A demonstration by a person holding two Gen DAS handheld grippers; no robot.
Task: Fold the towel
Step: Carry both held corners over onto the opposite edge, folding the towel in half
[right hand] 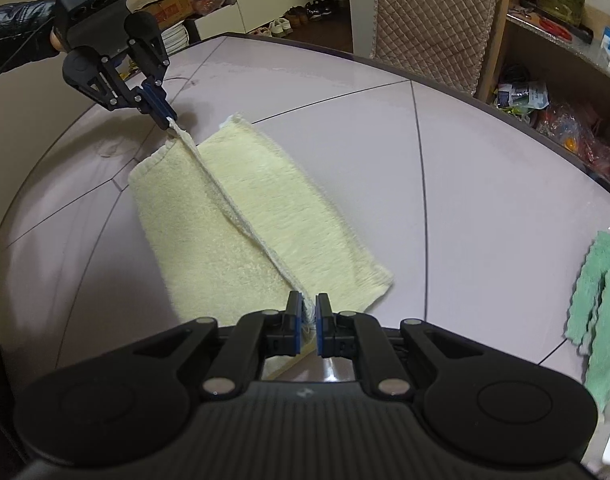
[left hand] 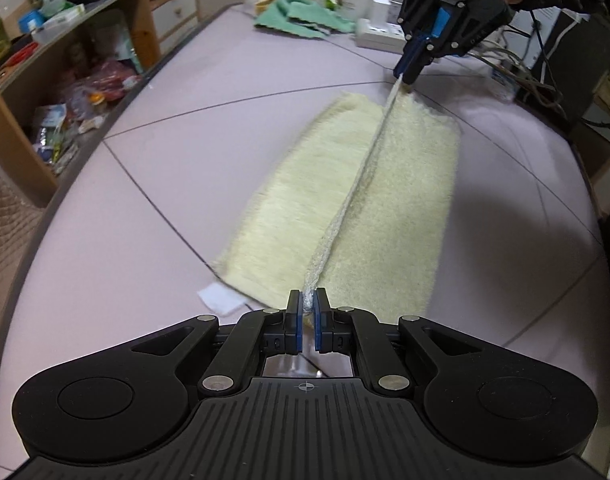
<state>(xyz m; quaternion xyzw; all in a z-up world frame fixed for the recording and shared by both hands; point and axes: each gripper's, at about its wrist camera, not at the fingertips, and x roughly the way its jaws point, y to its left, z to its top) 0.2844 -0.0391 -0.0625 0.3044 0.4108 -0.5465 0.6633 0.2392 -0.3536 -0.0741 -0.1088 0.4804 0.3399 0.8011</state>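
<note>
1. Pale yellow towel (left hand: 289,208) stretched between both grippers over the lilac table (left hand: 153,184), one long hem pulled taut and lifted, the body sagging to the tabletop on either side of it.
2. By the look of it, mid-fold along the length: hem raised and carried, not laid down; halves not lying flat on one another, so laying and smoothing seem left.
3. Left gripper (left hand: 310,304): fingers nearly together, pinching the near end of the hem just ahead of the pads.
4. Right gripper (right hand: 310,308): fingers narrowly parted, clamped on the opposite end of the same hem.
5. Green cloth (right hand: 601,304) well off to one side, clear of both fingers.
</note>
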